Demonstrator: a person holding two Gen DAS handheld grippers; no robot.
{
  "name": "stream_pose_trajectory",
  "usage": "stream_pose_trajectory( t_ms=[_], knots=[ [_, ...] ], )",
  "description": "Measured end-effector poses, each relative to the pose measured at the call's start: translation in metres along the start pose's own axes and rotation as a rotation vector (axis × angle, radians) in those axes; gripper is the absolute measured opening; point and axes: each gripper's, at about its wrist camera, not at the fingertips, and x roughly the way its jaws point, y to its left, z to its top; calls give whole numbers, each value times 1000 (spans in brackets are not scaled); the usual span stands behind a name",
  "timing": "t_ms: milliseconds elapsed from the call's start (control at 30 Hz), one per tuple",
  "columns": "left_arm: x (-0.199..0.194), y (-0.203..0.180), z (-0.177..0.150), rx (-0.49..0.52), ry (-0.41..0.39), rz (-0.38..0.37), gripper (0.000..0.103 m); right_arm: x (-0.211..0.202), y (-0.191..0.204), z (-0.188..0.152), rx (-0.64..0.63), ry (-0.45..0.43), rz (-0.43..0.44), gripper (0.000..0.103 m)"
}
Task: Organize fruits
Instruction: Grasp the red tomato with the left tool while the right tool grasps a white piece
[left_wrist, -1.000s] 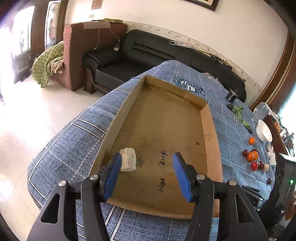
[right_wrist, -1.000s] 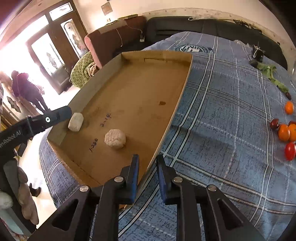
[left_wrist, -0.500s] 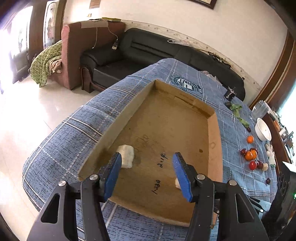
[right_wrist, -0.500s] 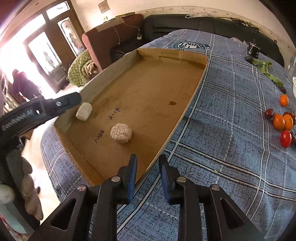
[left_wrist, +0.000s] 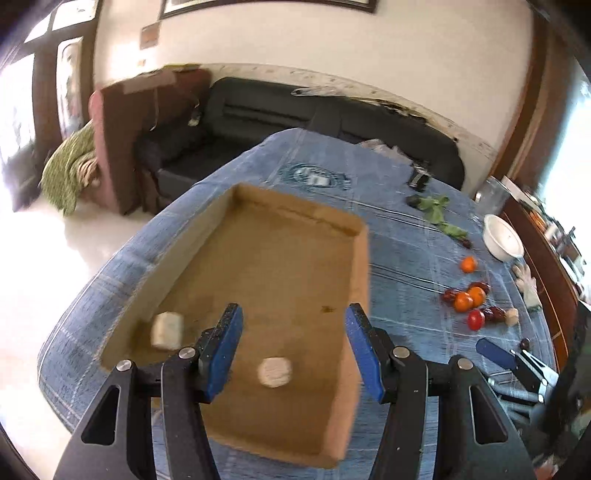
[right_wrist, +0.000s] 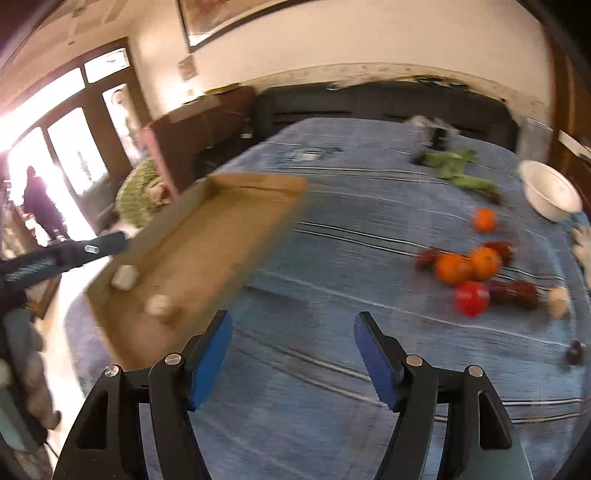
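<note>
Left wrist view: blue plaid tablecloth (left_wrist: 406, 266), black leather sofa (left_wrist: 266, 110) far. Shallow brown cardboard tray (left_wrist: 364, 280) holds two pale lumps (left_wrist: 275, 372). Left gripper (left_wrist: 293, 350) and right gripper (right_wrist: 293, 362) both spread apart, empty.

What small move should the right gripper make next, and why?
Probably carry the right gripper forward and to the right, toward the fruit cluster, likely the red tomato, which looks nearest. Its jaws are open and empty over bare blue cloth, while the cardboard tray holds only two pale lumps, and the oranges lie outside it.
</note>
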Motion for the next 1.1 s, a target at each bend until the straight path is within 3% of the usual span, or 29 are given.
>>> stream_pose_trajectory(
  t_ms=[233,367,600,800,1100],
  knots=[
    [6,-55,2,93,-48,-67,57,-26,-105,-11,221,-13,-104,73],
    [8,-75,13,97,-77,-135,70,-60,-151,-16,337,-69,-166,73],
    [49,-122,8,157,39,-237,70,-101,-210,-23,462,-140,-277,73],
    [76,-155,-12,217,133,-284,70,-84,-236,-18,509,-119,-297,73],
    [115,-216,-27,327,208,-377,47,-22,-256,16,501,-61,-312,59]
  ],
)
